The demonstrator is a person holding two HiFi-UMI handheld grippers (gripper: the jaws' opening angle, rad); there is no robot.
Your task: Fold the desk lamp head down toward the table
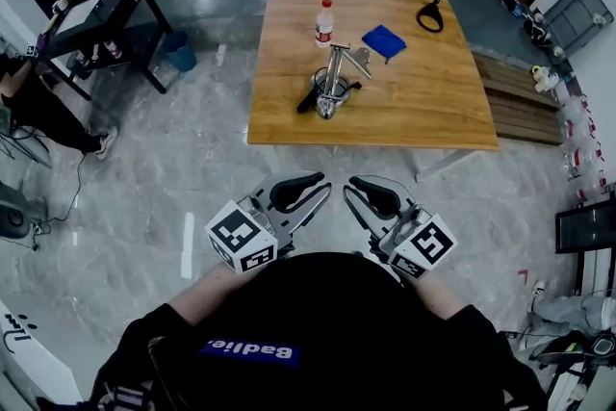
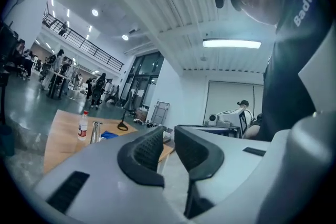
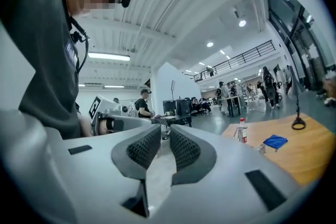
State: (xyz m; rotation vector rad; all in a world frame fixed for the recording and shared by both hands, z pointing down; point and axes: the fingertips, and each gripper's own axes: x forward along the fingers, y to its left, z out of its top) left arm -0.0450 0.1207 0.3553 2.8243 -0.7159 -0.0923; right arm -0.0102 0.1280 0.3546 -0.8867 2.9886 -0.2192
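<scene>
The desk lamp, silver metal with a black cable, stands on the wooden table, near its front edge. It shows small in the left gripper view beside a bottle. Both grippers are held close to my chest over the grey floor, well short of the table. My left gripper has a gap between its ribbed pads and nothing in it. My right gripper has a narrower gap, also with nothing between the pads. Neither touches the lamp.
A plastic bottle, a blue cloth and a black looped object lie on the table behind the lamp. A black desk and a blue bin stand to the left; wooden boards lie to the right.
</scene>
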